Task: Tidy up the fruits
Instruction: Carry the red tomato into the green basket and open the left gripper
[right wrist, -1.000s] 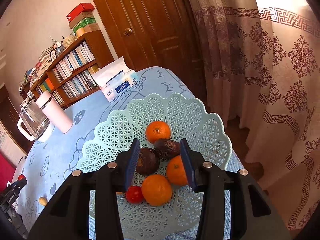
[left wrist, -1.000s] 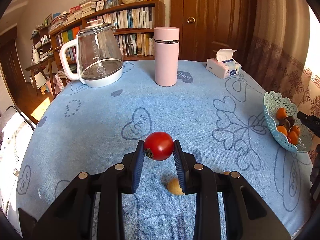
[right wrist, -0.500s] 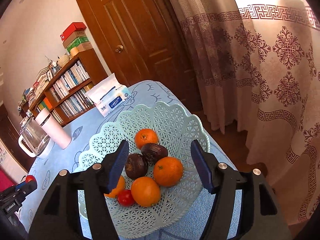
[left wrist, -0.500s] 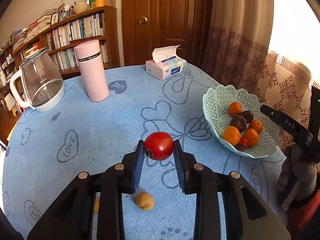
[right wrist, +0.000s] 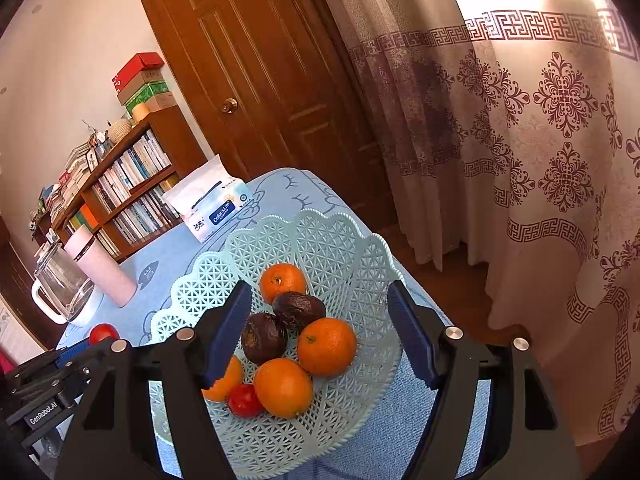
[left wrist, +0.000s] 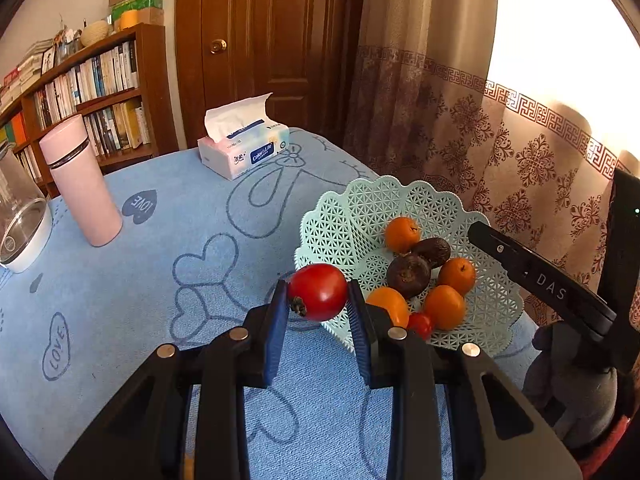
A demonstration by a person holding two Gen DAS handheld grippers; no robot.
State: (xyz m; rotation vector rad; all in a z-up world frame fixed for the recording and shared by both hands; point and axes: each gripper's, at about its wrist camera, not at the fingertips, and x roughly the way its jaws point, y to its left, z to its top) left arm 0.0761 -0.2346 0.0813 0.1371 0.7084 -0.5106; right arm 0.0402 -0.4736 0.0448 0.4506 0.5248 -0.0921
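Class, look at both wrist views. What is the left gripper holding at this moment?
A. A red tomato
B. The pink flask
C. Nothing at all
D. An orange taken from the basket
A: in the left wrist view the left gripper is shut on the red tomato, pads pressed against both its sides, just short of the basket; the oranges lie in the basket and the pink flask stands apart on the table.

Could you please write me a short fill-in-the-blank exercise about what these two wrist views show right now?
1. The left gripper is shut on a red ____.
2. The mint basket holds four oranges, two dark fruits and one small ____ fruit.
3. The right gripper has its jaws opening above the basket, with ____ held between them.
4. The tissue pack lies on the ____ tablecloth.

Missing words: tomato; red; nothing; blue
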